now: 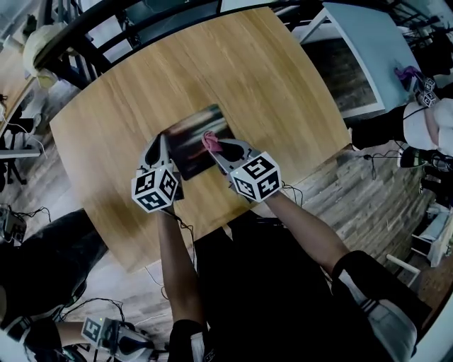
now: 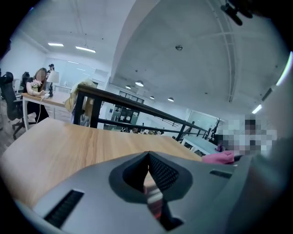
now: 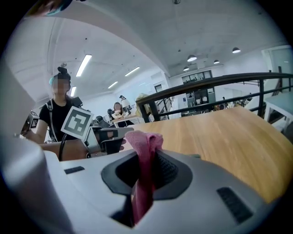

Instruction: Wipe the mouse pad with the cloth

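The dark mouse pad (image 1: pixel 192 147) lies on the wooden table (image 1: pixel 233 78) just in front of me. My left gripper (image 1: pixel 163 139) sits at the pad's left edge. In the left gripper view it (image 2: pixel 149 155) is shut, with a thin sliver of the pad's edge (image 2: pixel 154 197) between the jaws. My right gripper (image 1: pixel 214 146) is over the pad's right part, shut on a pink cloth (image 1: pixel 209 140). The cloth (image 3: pixel 143 141) sticks up out of the closed jaws of the right gripper (image 3: pixel 146 155). The cloth (image 2: pixel 219 157) also shows at the right in the left gripper view.
The table's near edge (image 1: pixel 212 226) runs just under my arms. A black railing (image 1: pixel 127 21) borders the far side, and a white table (image 1: pixel 361 42) stands at the upper right. A person in black (image 3: pixel 57 114) stands to my left.
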{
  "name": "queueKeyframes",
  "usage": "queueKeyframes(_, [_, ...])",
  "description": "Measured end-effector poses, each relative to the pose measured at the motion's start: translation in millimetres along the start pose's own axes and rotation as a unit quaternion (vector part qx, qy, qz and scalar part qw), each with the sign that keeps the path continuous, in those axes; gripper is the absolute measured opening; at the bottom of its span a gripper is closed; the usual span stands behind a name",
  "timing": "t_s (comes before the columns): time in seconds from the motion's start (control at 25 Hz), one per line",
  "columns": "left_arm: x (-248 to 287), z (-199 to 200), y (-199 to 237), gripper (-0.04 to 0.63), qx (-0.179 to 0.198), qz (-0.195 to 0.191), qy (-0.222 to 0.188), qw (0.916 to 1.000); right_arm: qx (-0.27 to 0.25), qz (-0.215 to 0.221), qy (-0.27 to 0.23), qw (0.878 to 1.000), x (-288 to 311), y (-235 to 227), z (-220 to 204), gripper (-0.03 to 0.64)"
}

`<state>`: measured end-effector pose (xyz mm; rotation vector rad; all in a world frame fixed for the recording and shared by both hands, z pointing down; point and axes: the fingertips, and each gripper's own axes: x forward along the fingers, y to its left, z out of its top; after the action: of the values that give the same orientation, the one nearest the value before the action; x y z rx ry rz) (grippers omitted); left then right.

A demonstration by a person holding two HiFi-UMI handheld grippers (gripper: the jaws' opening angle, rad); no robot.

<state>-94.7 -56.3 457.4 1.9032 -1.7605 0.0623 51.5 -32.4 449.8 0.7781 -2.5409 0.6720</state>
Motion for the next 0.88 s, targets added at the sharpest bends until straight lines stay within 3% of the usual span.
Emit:
queueKeyframes(0.6, [-94.5,46.1,-58.5,0.023,0.023,0.063,-0.115,0.9911,-0.031,-0.011,-0.11,0.993,-67.8,18.5,58.2,0.064])
queueKeyframes(0.88, [-152.8,48.6,-98.4,0.023,0.037,0.079,-0.139,0.9865,-0.048,-0.019,-0.13,0.99,-107.3,39.1,64.5,0.064])
